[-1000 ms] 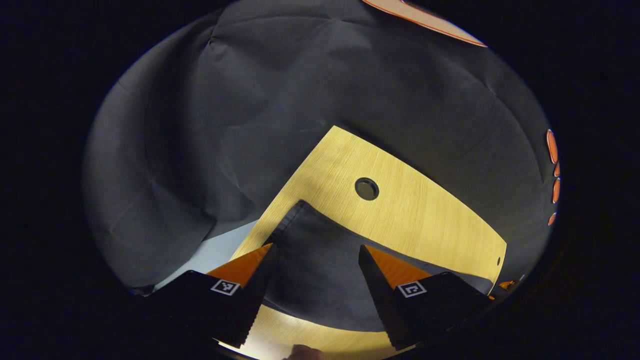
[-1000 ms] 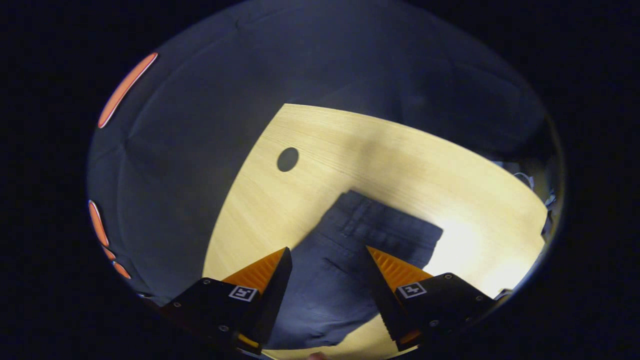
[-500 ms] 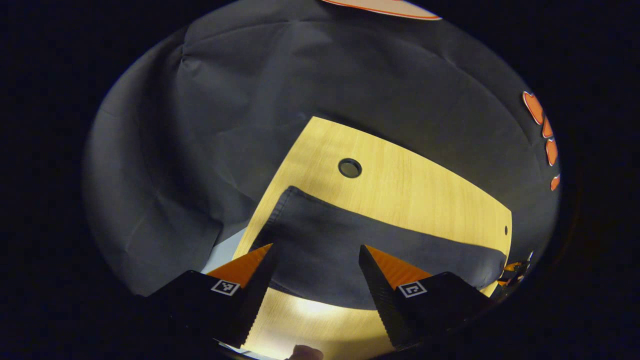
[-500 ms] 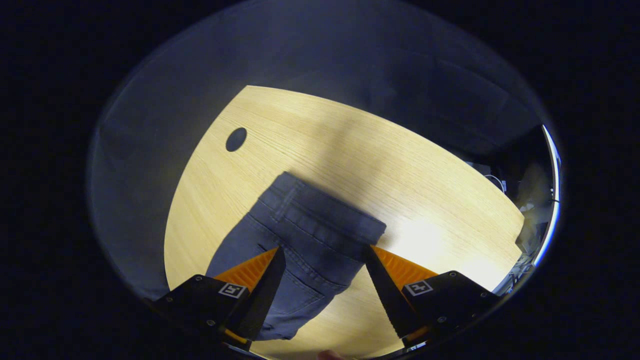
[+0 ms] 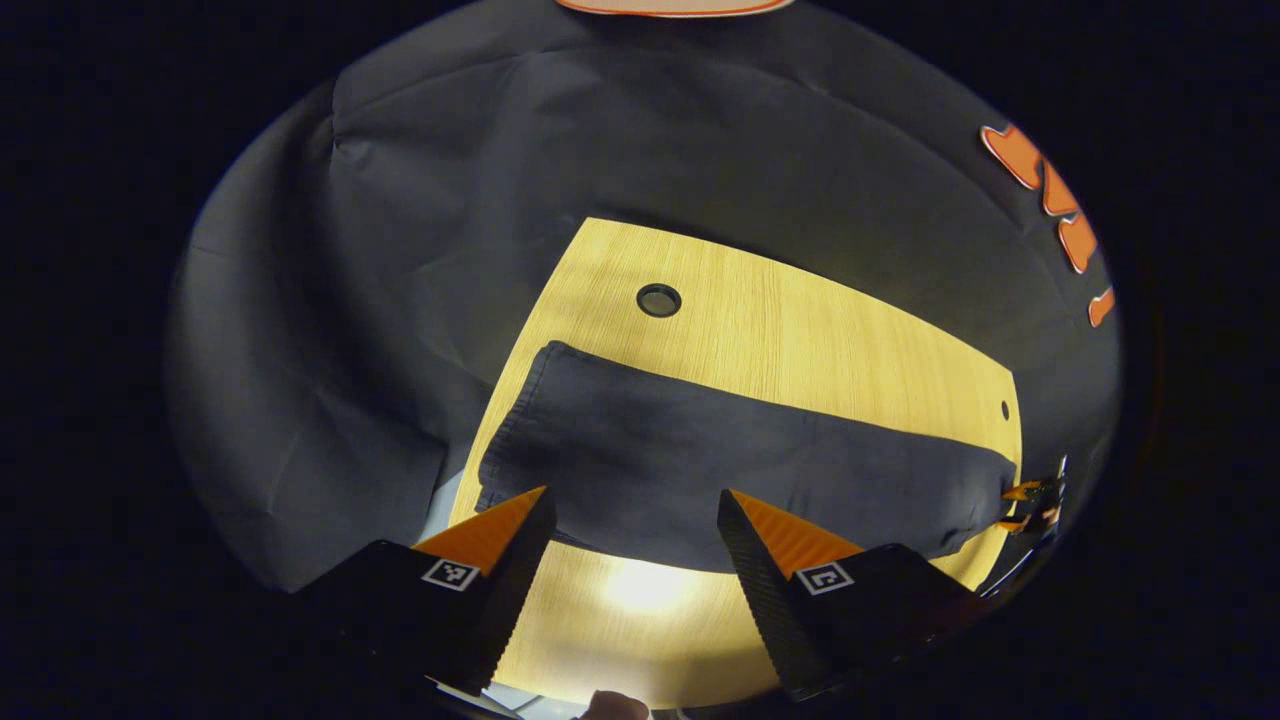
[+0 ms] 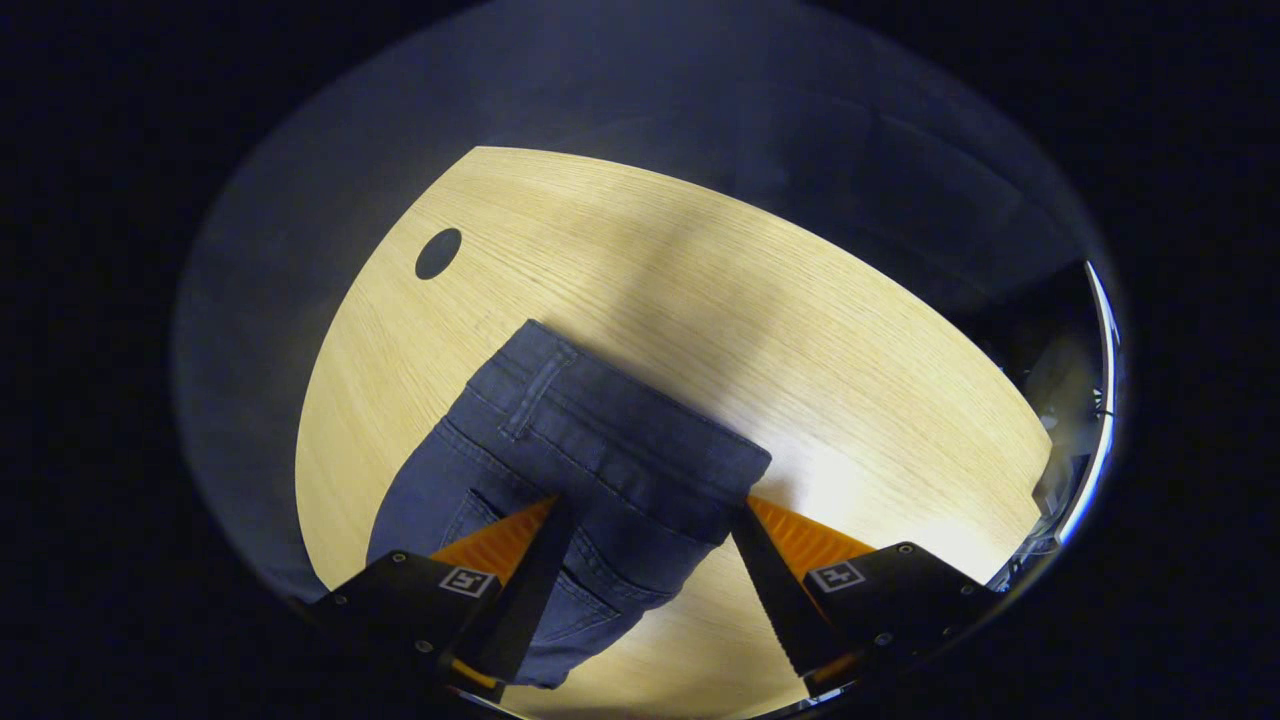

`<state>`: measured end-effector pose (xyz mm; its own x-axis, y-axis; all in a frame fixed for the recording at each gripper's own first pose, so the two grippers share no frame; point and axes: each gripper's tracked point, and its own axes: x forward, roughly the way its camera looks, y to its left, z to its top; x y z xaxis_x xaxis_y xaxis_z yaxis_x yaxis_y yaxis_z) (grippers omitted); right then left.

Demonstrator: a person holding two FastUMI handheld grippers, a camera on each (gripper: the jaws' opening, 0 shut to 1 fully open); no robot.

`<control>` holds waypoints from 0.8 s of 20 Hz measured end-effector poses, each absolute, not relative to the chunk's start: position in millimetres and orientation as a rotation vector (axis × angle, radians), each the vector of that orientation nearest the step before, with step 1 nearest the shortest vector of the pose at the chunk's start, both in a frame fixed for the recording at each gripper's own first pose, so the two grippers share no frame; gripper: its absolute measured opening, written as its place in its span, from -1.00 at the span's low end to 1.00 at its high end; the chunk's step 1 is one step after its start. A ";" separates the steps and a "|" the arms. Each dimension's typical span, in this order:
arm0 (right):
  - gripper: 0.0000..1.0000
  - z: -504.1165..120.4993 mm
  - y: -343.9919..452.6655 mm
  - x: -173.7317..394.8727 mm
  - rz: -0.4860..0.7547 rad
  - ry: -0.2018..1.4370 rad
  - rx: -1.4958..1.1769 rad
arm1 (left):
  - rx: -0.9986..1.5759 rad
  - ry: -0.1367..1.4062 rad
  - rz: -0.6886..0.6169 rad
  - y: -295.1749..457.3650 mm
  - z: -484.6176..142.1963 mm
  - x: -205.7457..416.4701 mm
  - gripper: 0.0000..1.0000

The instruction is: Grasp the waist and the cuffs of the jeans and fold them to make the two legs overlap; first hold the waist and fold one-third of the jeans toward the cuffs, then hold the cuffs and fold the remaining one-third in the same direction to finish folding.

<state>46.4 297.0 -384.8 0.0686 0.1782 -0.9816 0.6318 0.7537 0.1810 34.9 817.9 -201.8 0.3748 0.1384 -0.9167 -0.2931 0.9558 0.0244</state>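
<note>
Jeans (image 5: 720,470) span table (image 5: 800,340) middle; bare wood along far edge and near edge; cable hole (image 5: 658,299) near far corner.

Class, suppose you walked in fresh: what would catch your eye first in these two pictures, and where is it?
The dark jeans lie flat in a long strip across the pale wooden table. In the right gripper view their waistband sits just ahead of the open right gripper. A round hole marks the tabletop beyond them.

jeans (image 6: 560,470) lower part behind fingers (image 6: 520,590), cuffs unseen
</note>
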 end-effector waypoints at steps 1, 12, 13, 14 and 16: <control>0.79 -383.9 297.0 48.2 -0.375 1.488 0.686 | -0.142 1.154 0.268 811.6 -203.2 33.6 0.97; -0.42 -380.5 310.9 59.9 -0.350 1.385 0.767 | -0.097 1.137 0.249 784.8 -202.8 17.4 0.97; -0.55 -381.4 314.9 61.5 -0.315 1.392 0.759 | -0.105 1.131 0.255 784.9 -201.7 16.9 0.97; -0.55 -377.2 311.4 61.6 -0.325 1.374 0.769 | -0.119 1.126 0.258 784.5 -201.9 14.8 0.97; -0.55 -367.6 312.4 63.8 -0.304 1.363 0.797 | -0.146 1.118 0.266 786.6 -202.7 8.1 0.98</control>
